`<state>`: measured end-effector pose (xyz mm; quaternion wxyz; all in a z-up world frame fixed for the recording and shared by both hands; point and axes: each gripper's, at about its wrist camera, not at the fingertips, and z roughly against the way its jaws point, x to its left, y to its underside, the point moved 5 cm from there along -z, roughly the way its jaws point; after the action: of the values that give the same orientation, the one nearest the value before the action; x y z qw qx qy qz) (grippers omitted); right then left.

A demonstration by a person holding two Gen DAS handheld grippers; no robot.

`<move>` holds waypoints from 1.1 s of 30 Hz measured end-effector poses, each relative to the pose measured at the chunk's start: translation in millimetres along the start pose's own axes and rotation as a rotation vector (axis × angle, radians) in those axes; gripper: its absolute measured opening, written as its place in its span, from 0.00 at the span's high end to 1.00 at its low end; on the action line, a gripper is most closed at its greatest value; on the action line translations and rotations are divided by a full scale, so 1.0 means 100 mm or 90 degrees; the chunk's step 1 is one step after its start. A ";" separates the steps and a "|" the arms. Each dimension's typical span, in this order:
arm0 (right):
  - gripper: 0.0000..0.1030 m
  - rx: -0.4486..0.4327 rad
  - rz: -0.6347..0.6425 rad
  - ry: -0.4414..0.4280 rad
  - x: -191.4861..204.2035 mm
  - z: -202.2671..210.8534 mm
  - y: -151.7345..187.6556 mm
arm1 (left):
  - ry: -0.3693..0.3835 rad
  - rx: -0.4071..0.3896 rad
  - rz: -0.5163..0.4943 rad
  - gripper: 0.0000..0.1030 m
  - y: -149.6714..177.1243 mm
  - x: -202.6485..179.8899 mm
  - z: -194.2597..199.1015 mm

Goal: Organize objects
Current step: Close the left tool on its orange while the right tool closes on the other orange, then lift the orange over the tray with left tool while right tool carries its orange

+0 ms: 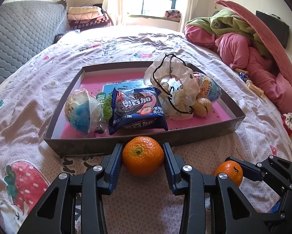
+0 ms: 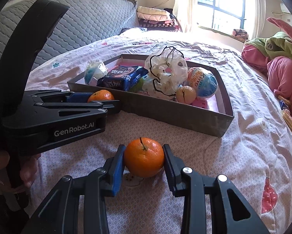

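Sunlit bedding printed with strawberries (image 1: 25, 177) covers the bed where we work, and our landmark is the shallow dark cardboard tray with a pink floor (image 1: 208, 134) lying in the middle of it. Inside that tray we already see a blue biscuit packet (image 1: 136, 109), a crumpled clear plastic bag with a black drawstring (image 1: 173, 83), a wrapped blue-and-white ball (image 1: 81, 109), a blue-and-pink egg-shaped toy capsule (image 1: 208, 89) and a tan walnut (image 1: 202, 107), so most of the sorting looks done. 2 pieces remain outside. Just in front of the tray's near wall, our left gripper (image 1: 143, 156) pinches a round orange mandarin (image 1: 143, 156), pads pressed on both flanks while the fruit sits on the bedding. Farther out from the tray, our right gripper (image 2: 144, 156) clamps a second orange mandarin with a short stem (image 2: 144, 157) likewise. We judge lifting both over the wall is what's left.
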<state>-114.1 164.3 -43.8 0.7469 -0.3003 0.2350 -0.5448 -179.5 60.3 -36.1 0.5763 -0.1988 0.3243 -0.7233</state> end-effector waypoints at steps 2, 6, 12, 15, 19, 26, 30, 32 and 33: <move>0.63 -0.008 0.004 0.009 0.00 0.02 -0.03 | 0.001 -0.003 0.002 0.60 -0.01 0.02 0.02; 0.63 -0.022 -0.003 0.015 -0.04 0.05 -0.10 | 0.001 -0.007 0.007 0.60 -0.04 0.03 0.05; 0.63 -0.048 -0.012 0.034 -0.10 0.09 -0.23 | -0.005 -0.029 0.005 0.60 -0.10 0.03 0.14; 0.63 -0.056 -0.026 0.035 -0.14 0.12 -0.27 | -0.005 -0.038 0.009 0.60 -0.13 0.04 0.18; 0.63 -0.064 -0.026 0.037 -0.16 0.13 -0.32 | -0.002 -0.041 0.014 0.60 -0.16 0.05 0.20; 0.63 -0.073 -0.025 0.048 -0.17 0.13 -0.40 | -0.005 -0.051 0.019 0.60 -0.21 0.05 0.22; 0.63 -0.079 -0.031 0.052 -0.21 0.13 -0.43 | -0.005 -0.050 0.020 0.60 -0.24 0.06 0.22; 0.63 -0.082 -0.035 0.055 -0.22 0.14 -0.45 | -0.004 -0.052 0.026 0.60 -0.26 0.07 0.22; 0.63 -0.084 -0.036 0.054 -0.23 0.14 -0.46 | -0.004 -0.054 0.028 0.60 -0.27 0.07 0.23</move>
<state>-141.9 178.6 -1.1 0.6992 -0.3318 0.2932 -0.5613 -185.6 51.0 -1.5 0.5840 -0.2182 0.3572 -0.6955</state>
